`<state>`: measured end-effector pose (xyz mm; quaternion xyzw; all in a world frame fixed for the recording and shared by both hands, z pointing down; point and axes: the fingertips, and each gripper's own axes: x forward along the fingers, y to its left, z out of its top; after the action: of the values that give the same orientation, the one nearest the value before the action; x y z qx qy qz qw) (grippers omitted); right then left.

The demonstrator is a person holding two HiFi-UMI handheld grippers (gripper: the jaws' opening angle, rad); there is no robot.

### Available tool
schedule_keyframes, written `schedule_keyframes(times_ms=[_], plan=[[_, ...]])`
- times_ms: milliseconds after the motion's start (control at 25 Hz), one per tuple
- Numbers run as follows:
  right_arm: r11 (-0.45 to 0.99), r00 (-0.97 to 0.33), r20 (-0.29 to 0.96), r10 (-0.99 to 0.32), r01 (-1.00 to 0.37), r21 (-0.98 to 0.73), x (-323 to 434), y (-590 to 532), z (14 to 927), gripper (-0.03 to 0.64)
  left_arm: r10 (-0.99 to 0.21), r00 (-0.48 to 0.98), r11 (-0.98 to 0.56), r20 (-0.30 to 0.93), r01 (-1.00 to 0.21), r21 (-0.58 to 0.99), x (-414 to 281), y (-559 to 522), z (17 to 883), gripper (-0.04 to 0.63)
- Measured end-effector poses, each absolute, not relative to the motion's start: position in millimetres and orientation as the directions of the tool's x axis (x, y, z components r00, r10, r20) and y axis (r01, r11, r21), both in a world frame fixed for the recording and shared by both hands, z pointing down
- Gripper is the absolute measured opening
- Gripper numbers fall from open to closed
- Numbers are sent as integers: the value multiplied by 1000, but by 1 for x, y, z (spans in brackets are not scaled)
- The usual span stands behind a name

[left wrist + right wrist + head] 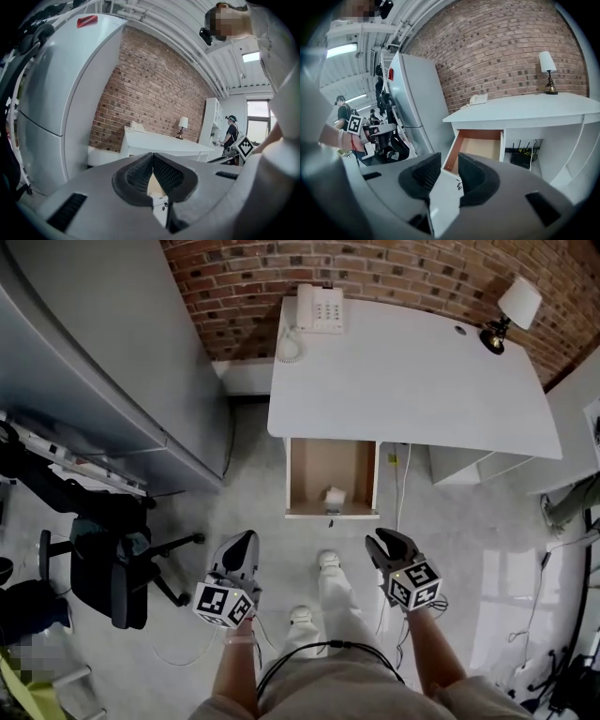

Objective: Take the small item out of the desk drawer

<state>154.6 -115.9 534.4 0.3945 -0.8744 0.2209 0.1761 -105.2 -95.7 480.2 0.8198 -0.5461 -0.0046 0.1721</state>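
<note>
1. Left gripper (pixel 244 542): in the left gripper view its jaws meet at the tips, closed, with nothing between them (pixel 152 161).
2. Right gripper (pixel 387 542): in the right gripper view its jaws stand a narrow gap apart, and nothing is held in the gap (pixel 449 164).
3. Drawer (pixel 333 513): pulled out of the white desk (pixel 403 381), ahead of both pairs of jaws and well apart from them.
4. Small item (pixel 335 494): white, lying on the drawer's wooden bottom near the front panel. It is ahead and to the right of the left jaws, ahead and to the left of the right jaws, roughly midway between the two. No jaw touches it.
5. Right gripper view: the open drawer (pixel 480 145) sits just past the jaw gap, slightly to its right. The item cannot be made out in this view.
6. Left gripper view: a strip of the drawer front (pixel 160 206) shows in the opening below the closed tips.
7. Beyond the jaws, on the desk top: a phone (pixel 320 307) at the far left corner and a lamp (pixel 511 310) at the far right.
</note>
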Motion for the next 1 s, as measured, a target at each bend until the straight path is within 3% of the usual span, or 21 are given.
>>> schedule_keyframes(times_ms=[560, 1000], plan=[[672, -648, 613, -452, -699, -243, 132, -204, 617, 127, -890, 398, -326, 221, -896, 302, -83, -160, 544, 5], [778, -616, 748, -247, -586, -226, 113, -238, 685, 143, -899, 363, -287, 244, -910, 298, -80, -194, 578, 5]])
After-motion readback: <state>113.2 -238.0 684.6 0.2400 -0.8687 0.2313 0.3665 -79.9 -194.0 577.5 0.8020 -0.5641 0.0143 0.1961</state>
